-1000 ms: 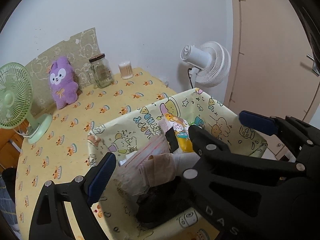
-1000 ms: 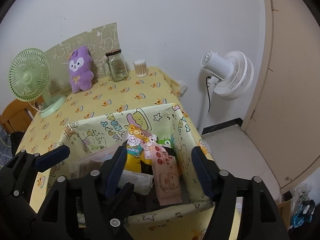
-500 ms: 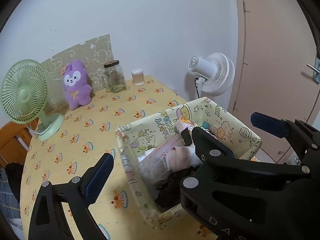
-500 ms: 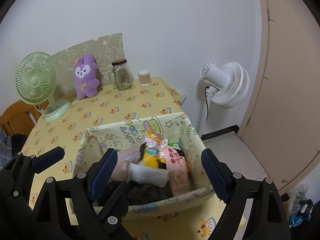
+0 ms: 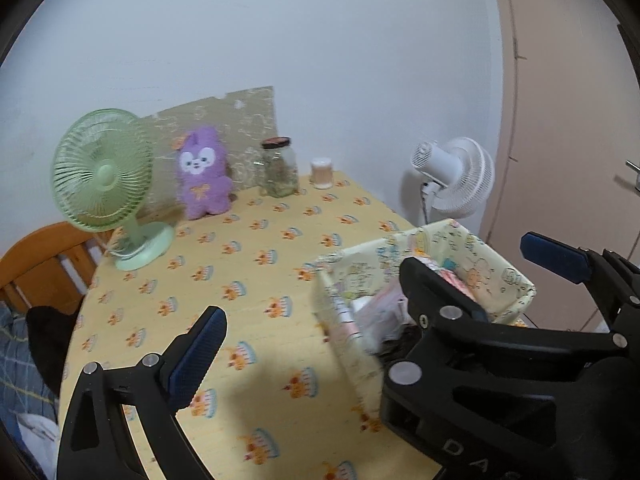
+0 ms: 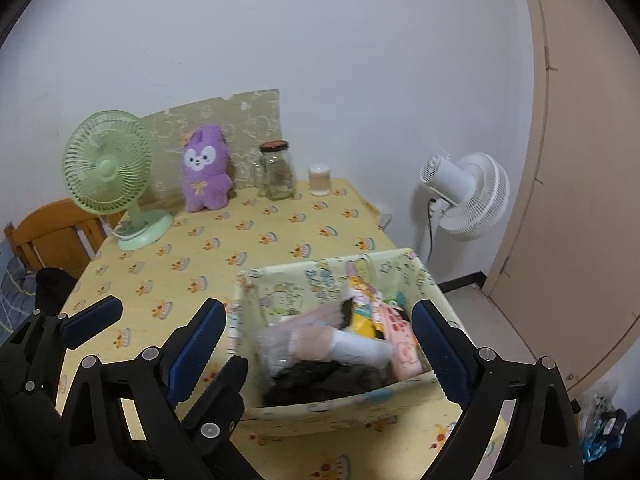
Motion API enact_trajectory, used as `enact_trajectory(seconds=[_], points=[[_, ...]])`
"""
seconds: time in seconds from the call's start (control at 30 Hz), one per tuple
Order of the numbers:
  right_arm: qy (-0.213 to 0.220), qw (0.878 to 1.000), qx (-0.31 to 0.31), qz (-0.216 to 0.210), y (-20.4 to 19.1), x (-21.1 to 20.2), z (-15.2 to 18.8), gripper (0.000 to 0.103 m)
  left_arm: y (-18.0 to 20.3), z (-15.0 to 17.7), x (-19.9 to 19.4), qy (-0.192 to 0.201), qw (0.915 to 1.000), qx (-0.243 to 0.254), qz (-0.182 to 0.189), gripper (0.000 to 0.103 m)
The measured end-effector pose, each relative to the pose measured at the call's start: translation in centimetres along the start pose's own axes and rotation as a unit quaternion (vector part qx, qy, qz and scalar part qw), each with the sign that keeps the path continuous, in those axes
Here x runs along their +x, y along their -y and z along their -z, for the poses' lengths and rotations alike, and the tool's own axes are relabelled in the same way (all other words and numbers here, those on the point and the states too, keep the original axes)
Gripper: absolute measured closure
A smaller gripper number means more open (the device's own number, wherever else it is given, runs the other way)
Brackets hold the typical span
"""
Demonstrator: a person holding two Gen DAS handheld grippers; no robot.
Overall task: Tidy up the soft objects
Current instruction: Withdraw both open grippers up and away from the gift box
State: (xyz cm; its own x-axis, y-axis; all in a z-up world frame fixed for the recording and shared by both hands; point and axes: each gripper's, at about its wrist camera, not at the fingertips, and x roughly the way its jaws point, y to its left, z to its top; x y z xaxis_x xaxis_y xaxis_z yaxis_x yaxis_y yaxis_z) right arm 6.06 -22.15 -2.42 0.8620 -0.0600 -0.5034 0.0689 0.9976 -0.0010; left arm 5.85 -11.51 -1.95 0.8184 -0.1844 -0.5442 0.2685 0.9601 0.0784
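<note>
Yellow printed fabric bin (image 6: 424, 280) of soft things sits at the bench's (image 6: 248, 240) near right corner.
Rolled socks (image 6: 340, 346) and packets lie inside it, untouched; the right claw (image 6: 316, 344) has just been opening and straddles the bin, released, while the left claw (image 5: 368, 292) gapes empty beside it.

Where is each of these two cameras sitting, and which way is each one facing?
Left wrist: on the left gripper, facing across the table to the wall; its open jaws frame the view, and the right gripper crosses it lower right.
Right wrist: on the right gripper, facing down into the fabric bin; its open jaws frame the bin, and the left gripper shows lower left.
Shared: bin, purple plush, green fan, jar, white fan.
</note>
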Motion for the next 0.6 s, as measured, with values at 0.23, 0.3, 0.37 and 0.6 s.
enact_trajectory(seconds=[0.23, 0.3, 0.37, 0.6], points=[[0.019, 0.999, -0.011, -0.024, -2.9, -1.6, -0.7, 0.007, -3.9, 0.6, -2.2, 0.015, 0.9987, -0.026, -0.041, 0.002], [0.022, 0.999, -0.013, -0.035, -3.8, -2.1, -0.9, 0.007, -4.9, 0.7, -2.9, 0.02, 0.9979, -0.033, -0.052, 0.002], [0.028, 0.998, -0.021, -0.043, -4.8, -2.6, -1.2, 0.007, -5.8, 0.7, -3.6, 0.024, 0.9972, -0.038, -0.059, 0.001], [0.056, 0.995, -0.031, -0.071, -7.4, -4.6, -2.0, 0.007, -8.5, 1.3, -6.5, 0.05, 0.9921, -0.057, -0.1, 0.0]])
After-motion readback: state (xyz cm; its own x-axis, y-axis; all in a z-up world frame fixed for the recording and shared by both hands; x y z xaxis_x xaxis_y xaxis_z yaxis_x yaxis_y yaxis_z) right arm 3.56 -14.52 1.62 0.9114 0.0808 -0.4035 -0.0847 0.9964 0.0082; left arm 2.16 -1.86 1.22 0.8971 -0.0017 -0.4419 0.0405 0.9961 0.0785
